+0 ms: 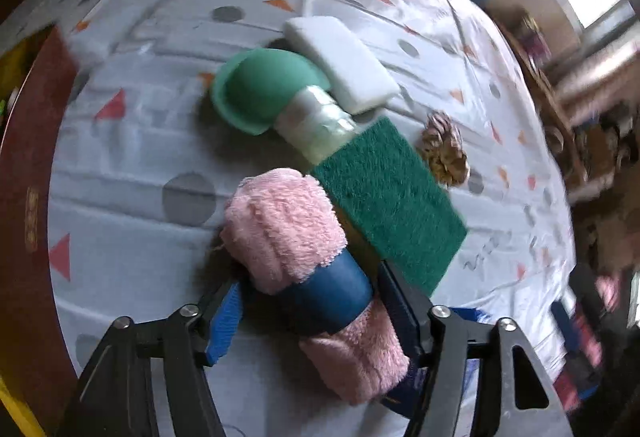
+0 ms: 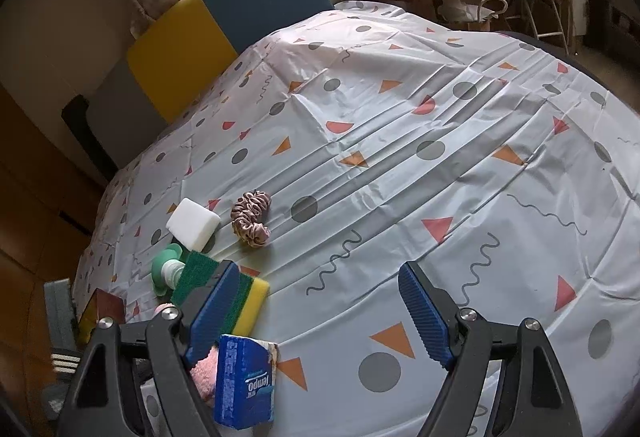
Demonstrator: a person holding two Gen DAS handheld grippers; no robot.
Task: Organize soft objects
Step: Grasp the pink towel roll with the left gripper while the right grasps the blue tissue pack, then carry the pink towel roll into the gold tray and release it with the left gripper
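Towel (image 1: 288,229), pink, rolled, blue band round middle, lies between fingers of left claw (image 1: 310,311); pads apart, not pressing. Green scrub sponge (image 1: 388,205) just beyond, touching towel. Right claw (image 2: 314,311) wide open, empty, above patterned sheet (image 2: 400,157). Blue tissue pack (image 2: 245,383) beside its left finger reads "Tempo".

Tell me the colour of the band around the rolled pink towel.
Dark blue band, clearest in the left wrist view.

One rolled pink towel (image 1: 288,225), two sponges — white (image 1: 340,63), green-and-yellow (image 2: 224,287) — one scrunchie (image 2: 251,219), one tissue pack (image 2: 245,383), perhaps one green brush (image 1: 256,89).
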